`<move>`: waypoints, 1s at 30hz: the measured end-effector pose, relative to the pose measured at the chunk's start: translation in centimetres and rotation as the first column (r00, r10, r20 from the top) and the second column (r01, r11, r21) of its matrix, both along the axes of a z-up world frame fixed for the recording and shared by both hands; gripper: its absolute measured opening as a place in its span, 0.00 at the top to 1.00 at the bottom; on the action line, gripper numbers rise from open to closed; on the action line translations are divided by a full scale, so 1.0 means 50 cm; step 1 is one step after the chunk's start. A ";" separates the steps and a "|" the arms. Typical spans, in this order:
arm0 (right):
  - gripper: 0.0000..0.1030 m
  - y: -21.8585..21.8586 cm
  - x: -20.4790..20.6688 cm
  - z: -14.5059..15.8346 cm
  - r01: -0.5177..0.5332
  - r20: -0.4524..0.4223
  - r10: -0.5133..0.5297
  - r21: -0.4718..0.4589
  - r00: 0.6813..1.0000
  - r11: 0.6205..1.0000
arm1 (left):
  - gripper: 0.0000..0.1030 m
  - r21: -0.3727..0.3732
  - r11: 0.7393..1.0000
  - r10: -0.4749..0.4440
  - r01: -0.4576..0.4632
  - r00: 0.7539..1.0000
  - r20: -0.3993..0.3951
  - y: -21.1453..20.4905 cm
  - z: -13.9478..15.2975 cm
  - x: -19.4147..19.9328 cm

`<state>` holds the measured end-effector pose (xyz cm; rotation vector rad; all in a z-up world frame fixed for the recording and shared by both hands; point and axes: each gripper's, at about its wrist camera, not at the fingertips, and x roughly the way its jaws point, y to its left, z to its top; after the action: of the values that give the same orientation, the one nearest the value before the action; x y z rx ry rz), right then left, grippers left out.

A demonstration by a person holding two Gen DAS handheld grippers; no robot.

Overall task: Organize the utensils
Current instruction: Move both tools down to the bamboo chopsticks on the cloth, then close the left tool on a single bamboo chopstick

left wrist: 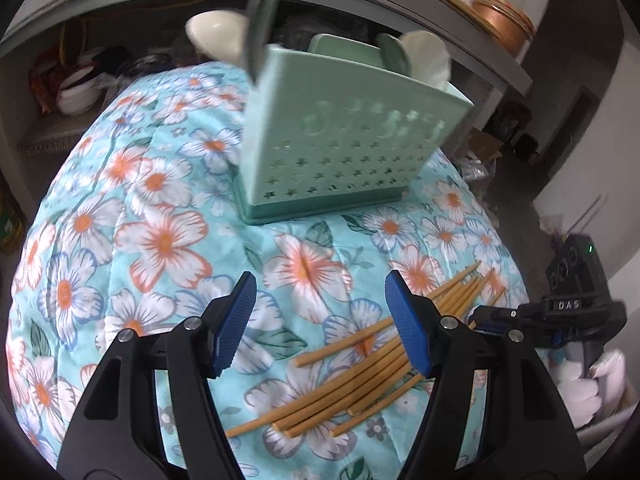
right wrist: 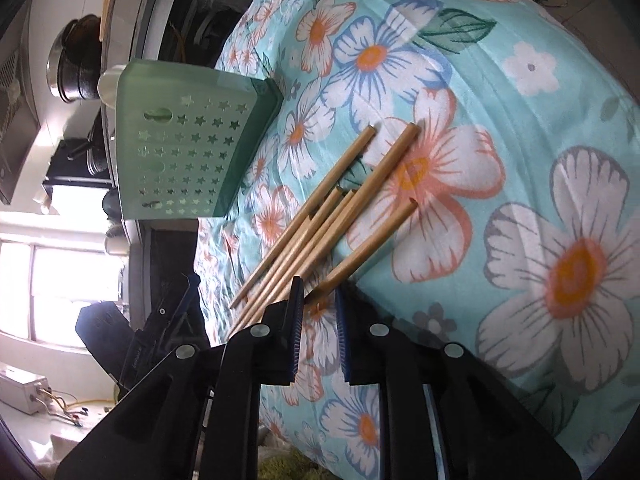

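A mint-green utensil holder (left wrist: 340,128) with star-shaped holes stands at the far side of the flowered cloth, with pale spoons (left wrist: 426,58) sticking out of it. Several bamboo chopsticks (left wrist: 360,380) lie in a loose pile on the cloth. My left gripper (left wrist: 322,322) hovers open just left of the pile, nothing between its pads. My right gripper (right wrist: 319,308) has its jaws narrowed on the thin end of one chopstick (right wrist: 372,246), beside the other chopsticks (right wrist: 316,220). The holder (right wrist: 180,140) sits beyond them. In the left wrist view the right gripper (left wrist: 500,316) reaches into the pile from the right.
The flowered turquoise cloth (left wrist: 160,208) drops away at rounded edges. Behind the holder is a dark shelf recess with clutter (left wrist: 80,76). A copper pot (left wrist: 500,20) stands on the ledge above. A white-gloved hand (left wrist: 588,388) holds the right gripper.
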<state>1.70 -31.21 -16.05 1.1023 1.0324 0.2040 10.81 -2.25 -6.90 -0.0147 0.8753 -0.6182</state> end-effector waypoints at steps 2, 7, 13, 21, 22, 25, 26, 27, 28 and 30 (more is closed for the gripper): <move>0.84 -0.001 -0.003 0.006 -0.027 -0.014 0.027 -0.018 1.000 0.999 | 0.39 0.032 0.999 -0.044 0.043 0.999 0.031 -0.022 0.003 -0.015; 0.82 -0.017 -0.009 0.028 -0.085 -0.051 0.080 -0.091 0.995 0.992 | 0.39 0.124 0.976 -0.195 0.180 0.974 0.115 -0.089 0.012 -0.065; 0.80 -0.061 -0.022 0.059 -0.104 -0.087 0.087 -0.218 0.992 0.970 | 0.42 0.261 0.915 -0.364 0.309 0.910 0.200 -0.166 0.002 -0.131; 0.80 -0.074 -0.024 0.049 -0.067 -0.068 0.052 -0.229 0.996 0.971 | 0.76 0.489 0.778 -0.561 0.394 0.786 0.259 -0.256 -0.046 -0.199; 0.80 -0.073 -0.027 0.048 -0.064 -0.066 0.051 -0.227 0.997 0.972 | 0.81 0.504 0.763 -0.580 0.405 0.774 0.256 -0.263 -0.050 -0.203; 0.80 -0.071 -0.024 0.045 -0.058 -0.061 0.046 -0.223 0.997 0.973 | 0.85 0.558 0.720 -0.618 0.412 0.747 0.245 -0.287 -0.068 -0.209; 0.80 -0.071 -0.024 0.043 -0.056 -0.060 0.044 -0.220 0.997 0.974 | 0.87 0.574 0.708 -0.626 0.411 0.741 0.242 -0.292 -0.074 -0.210; 0.80 -0.072 -0.023 0.042 -0.054 -0.058 0.043 -0.217 0.997 0.975 | 0.88 0.586 0.699 -0.633 0.409 0.736 0.241 -0.298 -0.078 -0.212; 0.80 -0.072 -0.023 0.040 -0.053 -0.057 0.042 -0.213 0.997 0.976 | 0.89 0.599 0.688 -0.642 0.410 0.728 0.240 -0.302 -0.083 -0.213; 0.80 -0.076 -0.024 0.038 -0.049 -0.054 0.039 -0.205 0.998 0.978 | 0.91 0.611 0.672 -0.657 0.418 0.718 0.231 -0.311 -0.091 -0.213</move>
<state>0.48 -35.02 -14.16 0.9007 1.0971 0.1028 0.16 -17.80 -11.47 0.9042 0.5646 -0.8931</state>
